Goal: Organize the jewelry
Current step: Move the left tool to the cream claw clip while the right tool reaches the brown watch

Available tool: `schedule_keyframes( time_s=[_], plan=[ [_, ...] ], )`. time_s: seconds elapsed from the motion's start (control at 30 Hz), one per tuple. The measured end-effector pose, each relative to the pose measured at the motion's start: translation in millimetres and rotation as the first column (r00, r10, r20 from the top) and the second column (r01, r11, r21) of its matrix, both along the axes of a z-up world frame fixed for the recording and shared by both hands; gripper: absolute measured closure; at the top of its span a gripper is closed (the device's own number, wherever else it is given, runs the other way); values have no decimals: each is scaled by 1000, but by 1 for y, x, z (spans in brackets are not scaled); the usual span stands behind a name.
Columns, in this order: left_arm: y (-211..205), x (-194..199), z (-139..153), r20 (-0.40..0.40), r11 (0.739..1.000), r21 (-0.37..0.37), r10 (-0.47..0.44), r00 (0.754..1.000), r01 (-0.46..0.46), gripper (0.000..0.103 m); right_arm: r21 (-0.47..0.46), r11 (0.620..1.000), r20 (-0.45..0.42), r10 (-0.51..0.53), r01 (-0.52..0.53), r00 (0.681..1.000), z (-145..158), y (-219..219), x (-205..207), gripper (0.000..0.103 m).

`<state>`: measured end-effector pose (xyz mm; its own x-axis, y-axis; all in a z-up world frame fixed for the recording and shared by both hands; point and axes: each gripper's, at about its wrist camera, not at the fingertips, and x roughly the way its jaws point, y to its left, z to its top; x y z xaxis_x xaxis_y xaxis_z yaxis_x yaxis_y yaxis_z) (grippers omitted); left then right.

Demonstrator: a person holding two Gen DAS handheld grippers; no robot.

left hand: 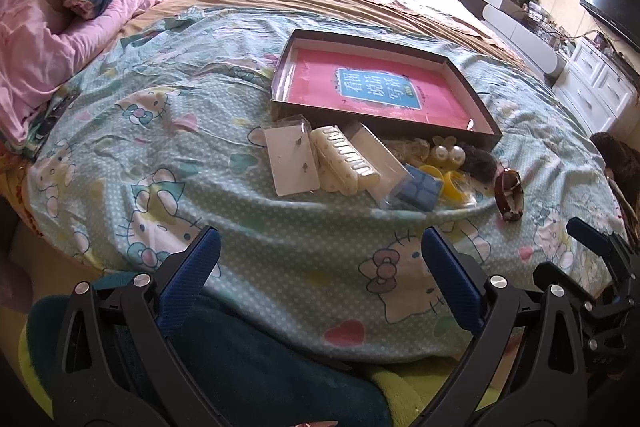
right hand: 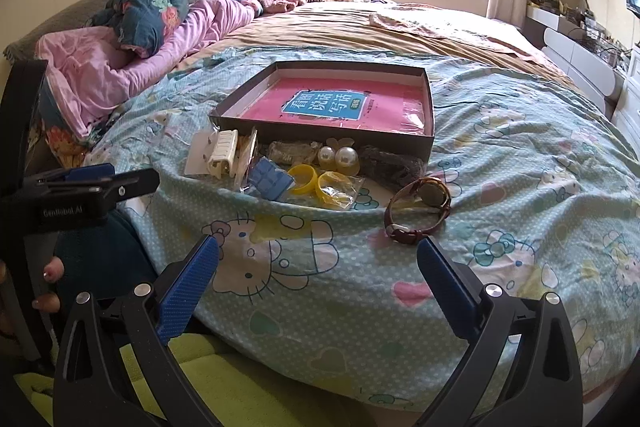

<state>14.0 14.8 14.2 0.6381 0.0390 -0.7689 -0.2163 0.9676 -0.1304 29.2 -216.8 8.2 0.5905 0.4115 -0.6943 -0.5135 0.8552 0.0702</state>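
brown leather-strap wristwatch with round dial (right hand: 418, 209) on the bed's Hello Kitty sheet (right hand: 520, 195), nearest item, apart from pile by shallow dark cardboard tray (right hand: 430, 107) | just ahead of right gripper (right hand: 318, 267), slightly right of centre, strap loop running left-right | right gripper wide open, empty | left gripper (left hand: 320, 259) wide open, empty, farther off; watch at its far right

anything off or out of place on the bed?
Yes. The box holds only a pink book, while the jewelry sits outside in a loose heap against its near wall. The watch lies apart from the heap, tipped on its side.
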Motion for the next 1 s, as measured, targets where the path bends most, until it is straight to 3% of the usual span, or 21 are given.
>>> schedule_keyframes(
  time_s=[0.4, 0.9, 1.0],
  plan=[
    [28, 19, -7, -39, 997, -47, 55, 998, -57, 9, 13, 1000, 10, -24, 24, 1000, 2, 1, 33, 4],
    [10, 63, -23, -71, 981, -183, -82, 994, 68, 10, 1, 993, 21, -117, 117, 993, -6, -20, 74, 4],
    [6, 71, -28, -85, 972, -217, -109, 990, 88, 22, -2, 990, 5, -140, 140, 990, -13, -29, 80, 4]
  ],
)
